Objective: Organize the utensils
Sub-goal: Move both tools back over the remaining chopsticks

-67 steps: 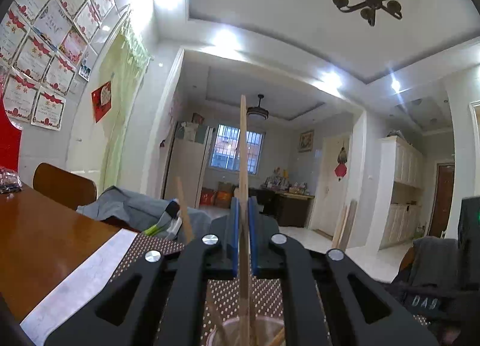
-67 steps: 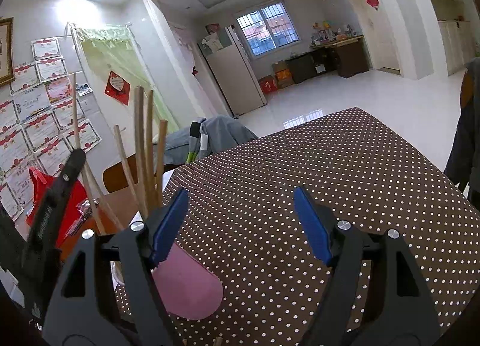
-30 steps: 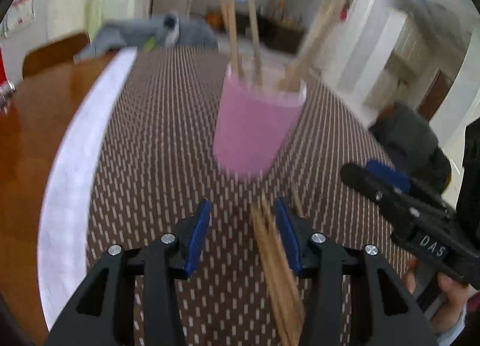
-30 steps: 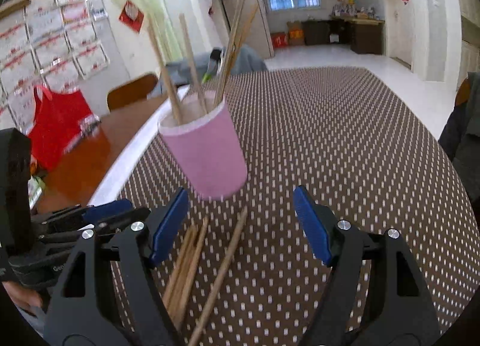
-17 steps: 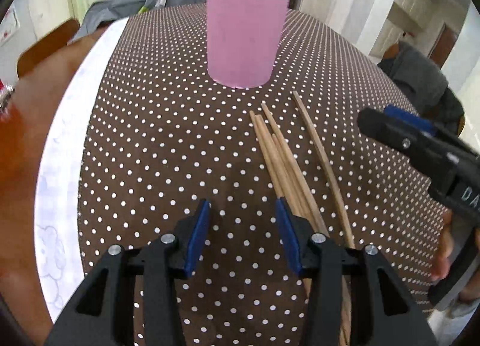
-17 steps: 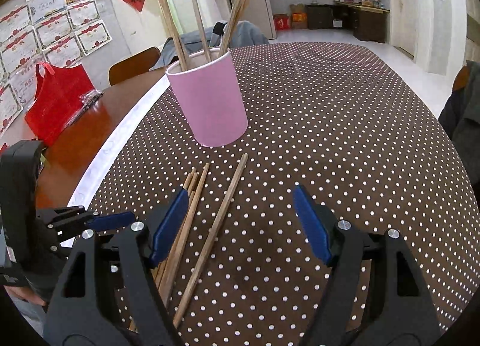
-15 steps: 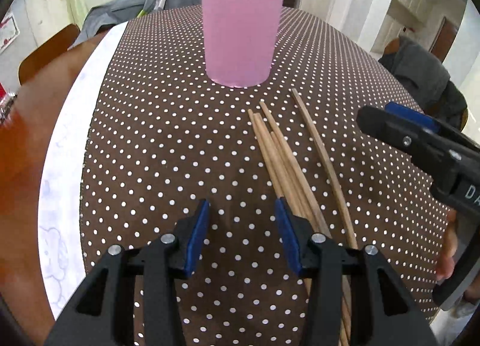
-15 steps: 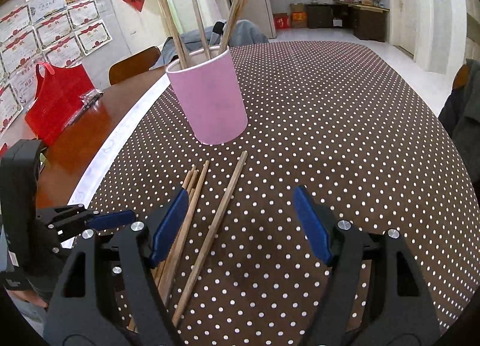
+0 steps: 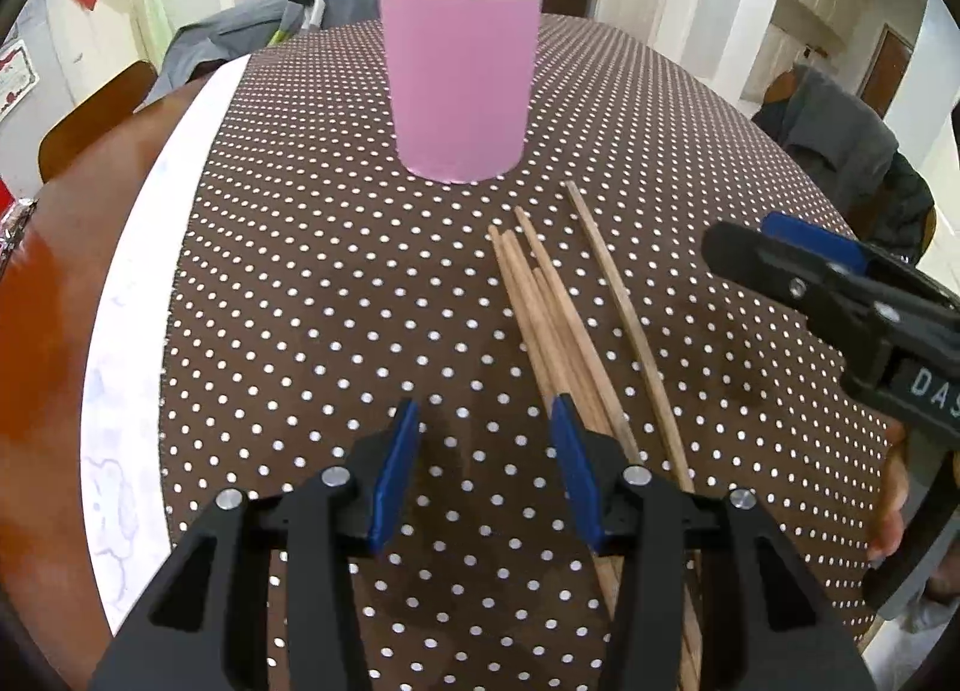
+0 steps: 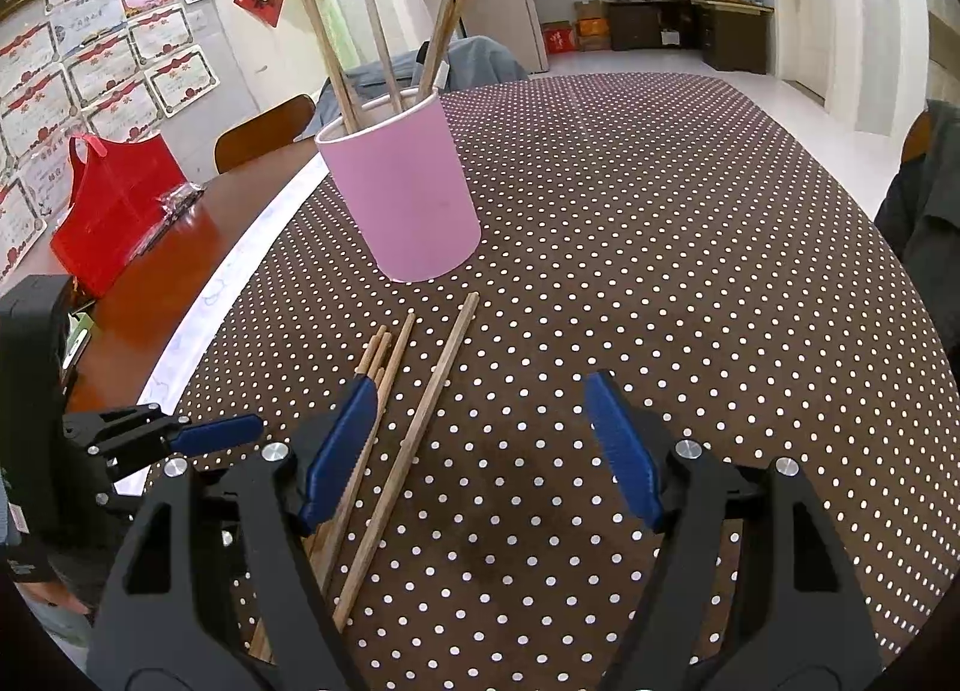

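Note:
A pink cup (image 9: 461, 85) (image 10: 402, 193) stands upright on the brown dotted tablecloth (image 10: 660, 247), with several wooden chopsticks (image 10: 379, 43) leaning in it. In front of the cup lies a loose bundle of chopsticks (image 9: 552, 319) (image 10: 391, 370), and beside it a single chopstick (image 9: 624, 319) (image 10: 434, 391). My left gripper (image 9: 486, 439) hangs open over bare cloth; the bundle runs under its right finger. My right gripper (image 10: 483, 409) is open wide above the table, and the single chopstick lies between its fingers, untouched. Each gripper shows at the edge of the other's view.
A white strip (image 9: 138, 271) borders the cloth on the left, then bare brown wood. On that wood sits a red bag (image 10: 114, 211). A wooden chair (image 10: 264, 133) and grey clothing (image 9: 240, 31) lie behind the cup. A chair with a dark jacket (image 9: 840, 133) stands at the right.
The left gripper held a chopstick upright over the cup; now it is open. Both grippers have tipped down and drawn back from the cup, to over the loose chopsticks.

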{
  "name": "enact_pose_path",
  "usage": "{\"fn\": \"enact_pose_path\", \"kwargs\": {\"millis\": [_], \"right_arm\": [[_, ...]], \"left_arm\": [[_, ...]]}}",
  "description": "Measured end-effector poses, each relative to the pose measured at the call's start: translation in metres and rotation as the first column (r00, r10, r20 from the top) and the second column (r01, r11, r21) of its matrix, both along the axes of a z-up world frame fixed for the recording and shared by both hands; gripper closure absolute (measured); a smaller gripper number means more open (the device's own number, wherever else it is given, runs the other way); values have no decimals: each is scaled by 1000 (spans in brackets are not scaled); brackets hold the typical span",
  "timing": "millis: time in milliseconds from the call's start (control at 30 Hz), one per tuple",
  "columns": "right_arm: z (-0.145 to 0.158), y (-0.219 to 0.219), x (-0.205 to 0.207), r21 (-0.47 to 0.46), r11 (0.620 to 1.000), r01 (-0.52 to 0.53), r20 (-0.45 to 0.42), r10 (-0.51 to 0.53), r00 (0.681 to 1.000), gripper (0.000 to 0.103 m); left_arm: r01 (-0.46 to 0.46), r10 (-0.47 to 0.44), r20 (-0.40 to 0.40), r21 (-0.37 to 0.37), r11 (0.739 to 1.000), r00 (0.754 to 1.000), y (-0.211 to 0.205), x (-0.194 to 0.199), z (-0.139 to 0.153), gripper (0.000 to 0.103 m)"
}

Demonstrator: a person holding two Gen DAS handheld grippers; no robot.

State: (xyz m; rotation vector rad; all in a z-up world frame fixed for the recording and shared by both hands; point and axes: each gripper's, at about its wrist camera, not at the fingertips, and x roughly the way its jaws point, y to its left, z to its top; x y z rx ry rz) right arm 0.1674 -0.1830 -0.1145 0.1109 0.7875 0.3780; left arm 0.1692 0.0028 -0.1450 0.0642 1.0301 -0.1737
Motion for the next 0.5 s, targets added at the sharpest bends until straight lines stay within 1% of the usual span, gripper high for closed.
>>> {"fn": "enact_pose_path", "kwargs": {"millis": [100, 200, 333, 400, 433, 467, 500], "right_arm": [[0, -1, 1, 0, 1000, -3, -2, 3, 1000, 31], [0, 0, 2, -2, 1000, -7, -7, 7, 1000, 31], [0, 3, 4, -17, 1000, -15, -15, 15, 1000, 31], [-3, 6, 6, -29, 999, -22, -27, 21, 999, 31], [-4, 7, 7, -35, 999, -28, -37, 27, 999, 31], [-6, 9, 9, -42, 999, -35, -51, 32, 998, 31], [-7, 10, 10, -49, 998, -37, -56, 34, 998, 31]], "left_arm": [[14, -15, 26, 26, 1000, 1000, -7, 0, -1, 57], [11, -12, 28, 34, 999, 1000, -10, 1, 1, 56], [11, -12, 9, 41, 999, 1000, -12, 9, 2, 56], [32, -31, -15, 63, 998, 999, -17, 11, -2, 56], [40, -39, -9, 76, 996, 999, -18, 11, -2, 56], [46, -46, -9, 74, 996, 999, -17, 11, -1, 56], [43, -42, -17, 50, 998, 999, -13, 12, -1, 56]]}}
